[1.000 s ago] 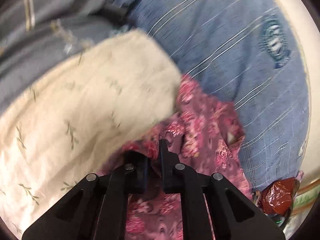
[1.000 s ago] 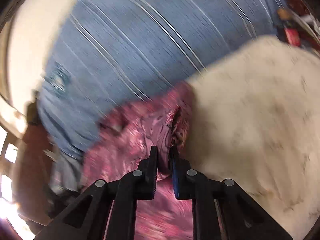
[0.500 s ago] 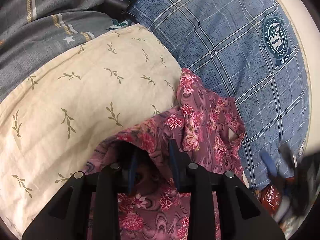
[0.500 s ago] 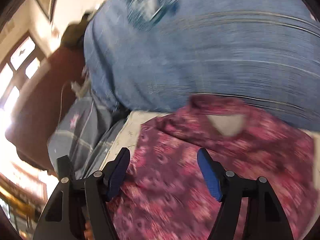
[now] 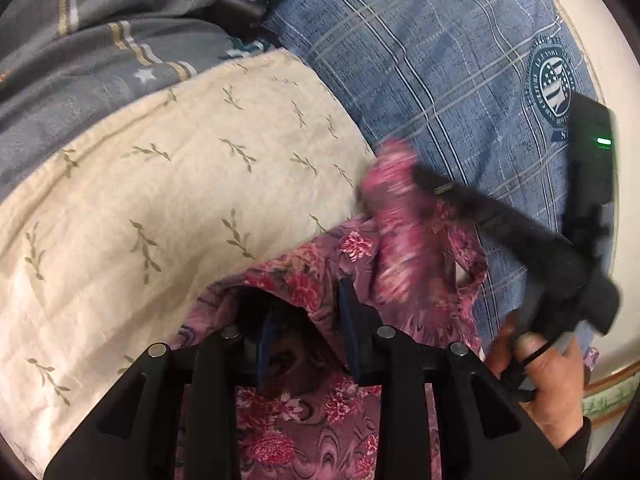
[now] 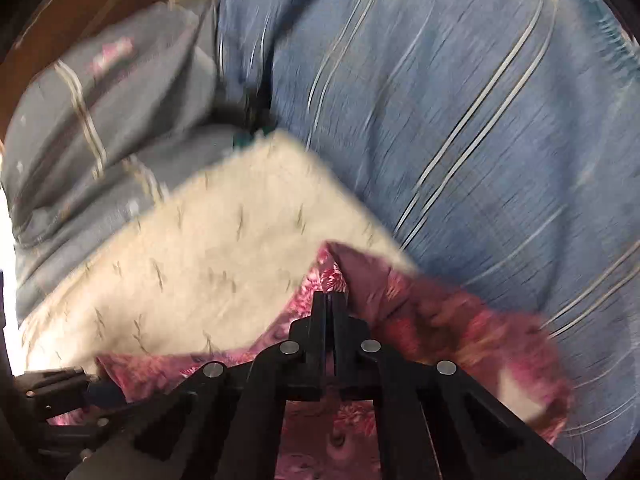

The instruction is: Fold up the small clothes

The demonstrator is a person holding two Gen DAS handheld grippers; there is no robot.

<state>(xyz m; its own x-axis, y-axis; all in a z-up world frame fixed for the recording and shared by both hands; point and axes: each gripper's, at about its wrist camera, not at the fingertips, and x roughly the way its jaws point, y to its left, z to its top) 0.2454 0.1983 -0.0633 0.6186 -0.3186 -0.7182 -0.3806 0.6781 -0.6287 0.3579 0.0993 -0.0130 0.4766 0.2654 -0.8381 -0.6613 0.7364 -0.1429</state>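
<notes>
A maroon floral garment (image 5: 340,412) lies on a bed, partly over a cream leaf-print cloth (image 5: 180,200). My left gripper (image 5: 306,312) is open, with a fold of the garment draped over and between its fingers. My right gripper (image 6: 330,304) is shut on an upper edge of the garment (image 6: 420,312) and lifts it. The right gripper also shows in the left wrist view (image 5: 424,180), blurred, pinching a raised flap of the garment, with the person's hand (image 5: 552,380) behind it.
A blue checked bedsheet (image 5: 440,60) with a round emblem (image 5: 554,88) covers the bed to the right. A grey striped blanket (image 5: 80,60) lies bunched at the upper left. Brown wooden furniture (image 6: 80,8) stands beyond the blanket.
My left gripper went from shut to open within the garment. My right gripper opened, swung round to the garment's far edge, shut on it and now lifts that flap.
</notes>
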